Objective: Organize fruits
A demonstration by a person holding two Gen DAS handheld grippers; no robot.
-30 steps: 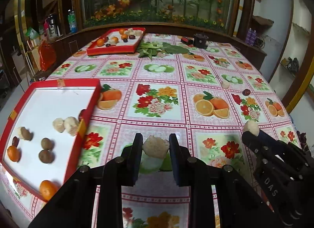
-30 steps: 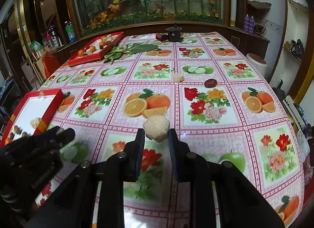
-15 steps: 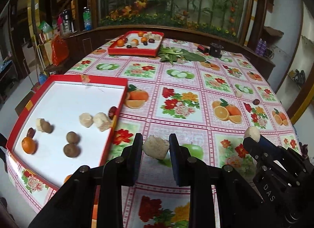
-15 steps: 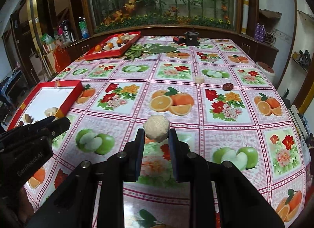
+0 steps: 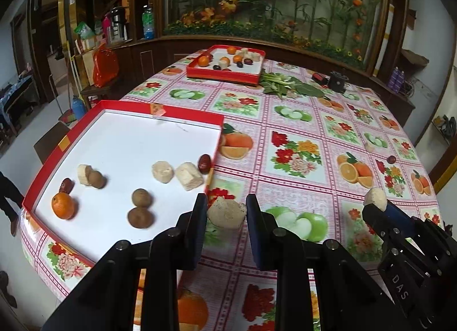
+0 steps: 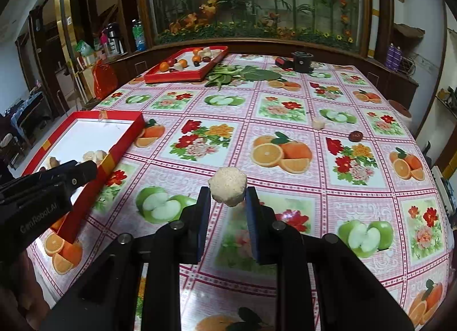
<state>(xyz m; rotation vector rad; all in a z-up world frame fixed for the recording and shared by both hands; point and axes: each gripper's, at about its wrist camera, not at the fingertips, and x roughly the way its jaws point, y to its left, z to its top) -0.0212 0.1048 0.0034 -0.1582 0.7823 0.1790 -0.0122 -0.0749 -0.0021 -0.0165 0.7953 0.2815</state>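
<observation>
Fingers (image 5: 200,211) of both your grippers pinch a pale chunk (image 5: 226,212) each; the tray (image 5: 160,127) left of them holds several fruits, two remain on the counter (image 6: 285,159) ahead.

We see the right gripper (image 6: 227,205) clamping a pale cake (image 6: 227,189) above the fruit-print tablecloth (image 6: 285,119), the left gripper (image 6: 71,172) reaching over the near red tray (image 6: 125,138).
</observation>
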